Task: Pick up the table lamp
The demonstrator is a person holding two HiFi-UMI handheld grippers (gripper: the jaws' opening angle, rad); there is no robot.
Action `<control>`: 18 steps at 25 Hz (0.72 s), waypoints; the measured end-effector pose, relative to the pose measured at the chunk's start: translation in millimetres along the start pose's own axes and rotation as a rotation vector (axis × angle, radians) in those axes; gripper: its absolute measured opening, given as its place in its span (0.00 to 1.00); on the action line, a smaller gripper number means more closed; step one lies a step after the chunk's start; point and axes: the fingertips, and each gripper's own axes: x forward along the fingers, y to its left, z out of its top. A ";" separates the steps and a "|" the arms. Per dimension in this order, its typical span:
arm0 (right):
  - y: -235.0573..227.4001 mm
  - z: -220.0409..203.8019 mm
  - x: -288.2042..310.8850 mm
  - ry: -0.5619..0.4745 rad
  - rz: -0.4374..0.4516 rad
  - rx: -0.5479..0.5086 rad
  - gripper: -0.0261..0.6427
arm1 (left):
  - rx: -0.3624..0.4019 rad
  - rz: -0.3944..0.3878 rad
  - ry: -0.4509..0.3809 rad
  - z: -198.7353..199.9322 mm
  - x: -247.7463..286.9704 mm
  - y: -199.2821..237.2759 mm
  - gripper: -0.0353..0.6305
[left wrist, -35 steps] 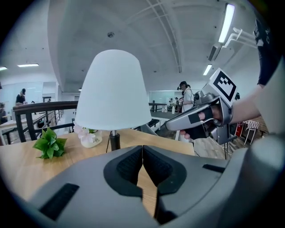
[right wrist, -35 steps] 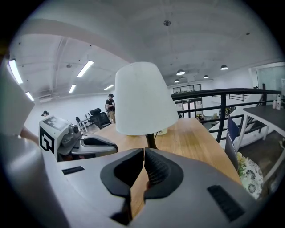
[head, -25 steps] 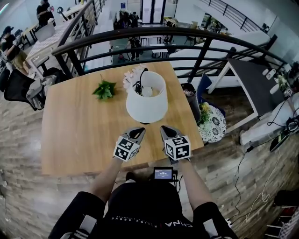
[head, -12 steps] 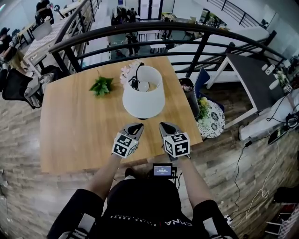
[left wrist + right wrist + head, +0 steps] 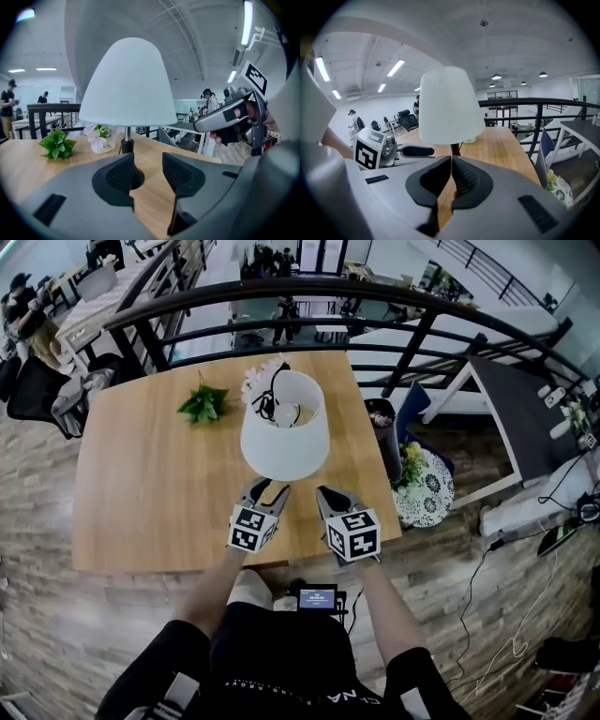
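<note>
— Where is the lamp (image 5: 284, 427)?
— Upright on the table (image 5: 141, 502), right of a plant (image 5: 202, 403), just beyond both grippers.
— The left gripper (image 5: 148, 161)?
— Its jaws have just been opening; they stand spread, nothing between them.
— And the right gripper (image 5: 451, 161)?
— Pressed together, empty.

We see the lamp (image 5: 284, 427) standing on the counter (image 5: 141, 493), a little right of the counter's middle and near the centre of the frame. Just behind it stands a flower pot (image 5: 255, 382), and left of that a small plant (image 5: 203, 404). Behind the counter, a railing (image 5: 309, 296) runs across the upper frame.
</note>
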 end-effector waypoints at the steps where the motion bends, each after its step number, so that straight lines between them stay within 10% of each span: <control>1: -1.3 0.7 3.9 0.001 0.006 0.000 0.08 | -0.006 0.023 -0.007 -0.8 5.1 4.5 0.33; 18: -29.6 6.9 68.7 -0.071 0.045 -0.070 0.08 | 0.026 0.143 -0.351 36.5 92.5 62.5 0.36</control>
